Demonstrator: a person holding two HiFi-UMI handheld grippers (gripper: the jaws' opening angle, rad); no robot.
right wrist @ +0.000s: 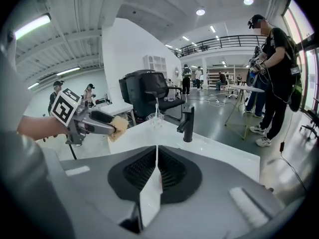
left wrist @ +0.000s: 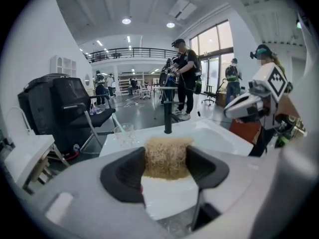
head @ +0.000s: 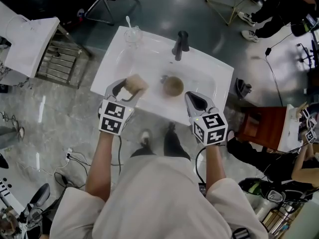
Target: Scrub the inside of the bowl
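Observation:
A brown bowl (head: pixel 173 85) sits in the white sink (head: pixel 209 76), below the black faucet (head: pixel 180 44). My left gripper (head: pixel 130 91) hangs over the sink's left front rim, shut on a tan scrubbing sponge (head: pixel 135 83). In the left gripper view the sponge (left wrist: pixel 167 153) fills the gap between the dark jaws of the left gripper (left wrist: pixel 166 167). My right gripper (head: pixel 197 103) hovers at the sink's front edge, right of the bowl, shut with nothing in it. Its jaws meet in the right gripper view (right wrist: pixel 157 168). The bowl is hidden in both gripper views.
A clear glass (head: pixel 132 34) with a white utensil in it stands at the sink's back left corner. A white cabinet with a wire rack (head: pixel 35 46) is at the left, and a brown stool (head: pixel 261 126) at the right. People stand further back.

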